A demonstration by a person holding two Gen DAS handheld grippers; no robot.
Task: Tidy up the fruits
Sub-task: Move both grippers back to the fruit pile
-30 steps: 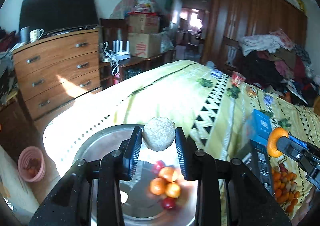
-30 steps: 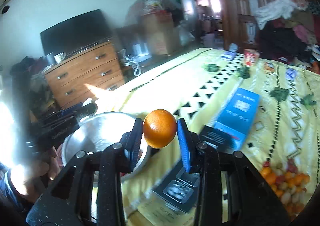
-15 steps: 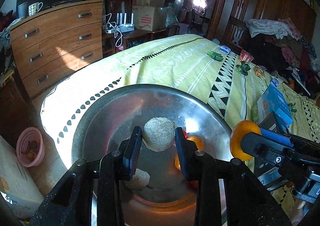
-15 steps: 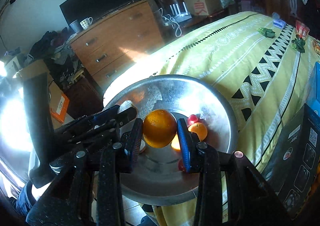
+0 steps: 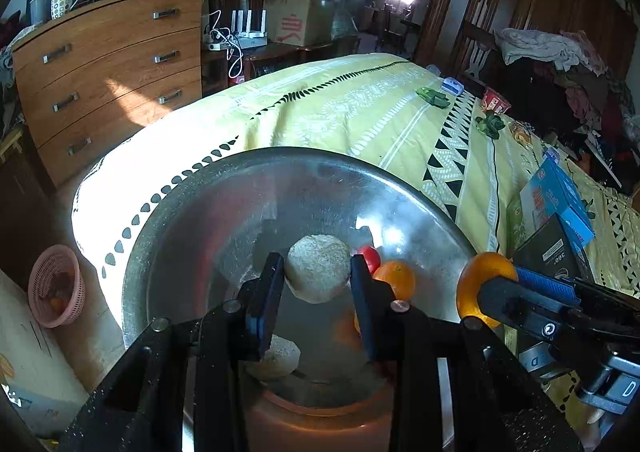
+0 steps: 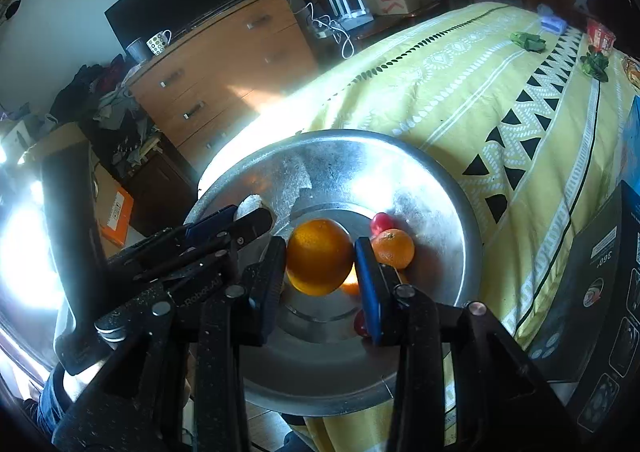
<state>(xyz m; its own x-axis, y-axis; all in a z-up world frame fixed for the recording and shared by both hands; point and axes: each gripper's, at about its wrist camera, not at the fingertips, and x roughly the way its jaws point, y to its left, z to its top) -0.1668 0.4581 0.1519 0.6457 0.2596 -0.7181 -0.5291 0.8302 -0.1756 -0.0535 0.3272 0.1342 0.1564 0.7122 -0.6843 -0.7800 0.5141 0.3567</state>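
Note:
A large steel bowl (image 5: 224, 212) (image 6: 440, 188) sits at the near edge of a yellow-clothed table. My left gripper (image 5: 318, 282) is shut on a pale rough round fruit (image 5: 318, 272) and holds it above the bowl's middle. My right gripper (image 6: 320, 264) is shut on a large orange (image 6: 320, 262), also over the bowl; the same orange (image 5: 476, 280) shows at the right of the left wrist view. In the bowl lie a small orange (image 6: 394, 248) (image 5: 396, 278), a red fruit (image 6: 380, 222) (image 5: 370, 256) and another pale fruit (image 5: 276, 358).
A black box (image 6: 592, 292) and a blue box (image 5: 560, 196) lie on the cloth right of the bowl. A wooden dresser (image 5: 108, 72) stands beyond the table's left end. A pink basket (image 5: 56, 286) is on the floor at the left.
Both grippers have come in over the bowl and lowered toward it, each still holding its fruit. The right gripper has swung from the table's right side to above the bowl.

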